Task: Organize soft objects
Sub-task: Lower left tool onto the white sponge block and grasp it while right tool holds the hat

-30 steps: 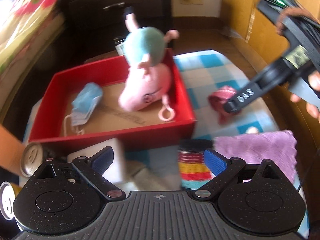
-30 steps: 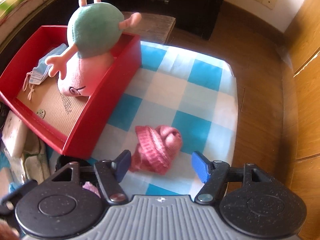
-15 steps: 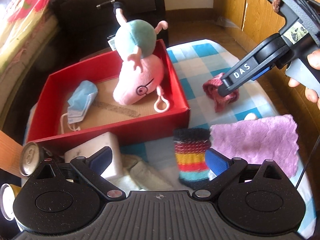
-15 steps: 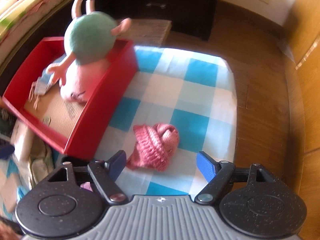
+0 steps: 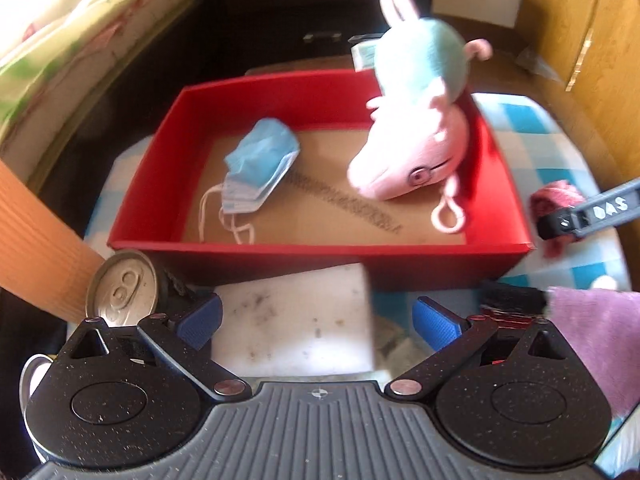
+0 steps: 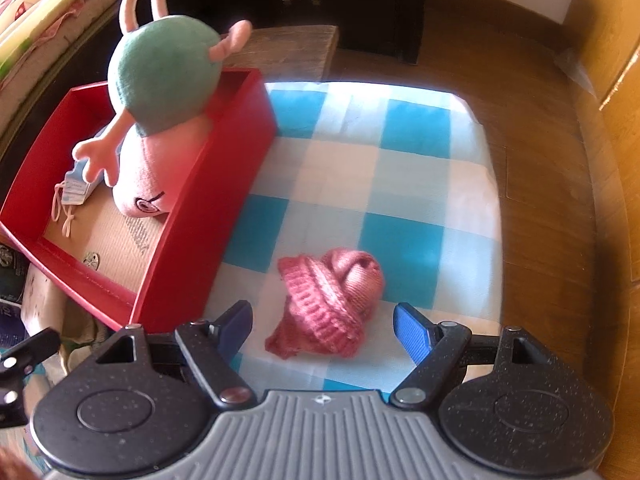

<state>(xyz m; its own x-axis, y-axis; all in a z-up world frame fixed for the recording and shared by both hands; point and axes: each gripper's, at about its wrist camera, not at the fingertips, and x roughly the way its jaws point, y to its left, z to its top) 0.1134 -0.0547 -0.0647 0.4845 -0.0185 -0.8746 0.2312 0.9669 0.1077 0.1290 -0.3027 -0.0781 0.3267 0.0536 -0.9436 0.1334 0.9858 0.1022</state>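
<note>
A red box [image 5: 360,256] [image 6: 224,184] stands on a blue-checked cloth [image 6: 400,184]. In it a pink pig plush [image 5: 416,128] [image 6: 160,120] lies head down, beside a blue face mask [image 5: 260,168]. A pink knitted hat [image 6: 332,304] [image 5: 556,200] lies on the cloth right of the box. My right gripper [image 6: 322,326] is open, its fingers on either side of the hat's near edge. My left gripper [image 5: 316,322] is open over a white sponge block [image 5: 296,320] in front of the box. A purple cloth [image 5: 596,336] and a striped sock [image 5: 512,308] lie to its right.
A drink can [image 5: 122,286] stands left of the sponge by an orange object [image 5: 36,248]. A dark cabinet [image 5: 304,12] and a bed [image 5: 80,28] lie behind the box. Wooden floor [image 6: 540,160] and wooden cupboard doors [image 5: 580,28] are on the right.
My left gripper has moved left and forward, from over the striped sock to over the white sponge. My right gripper has come a little closer to the pink hat. Both stay open.
</note>
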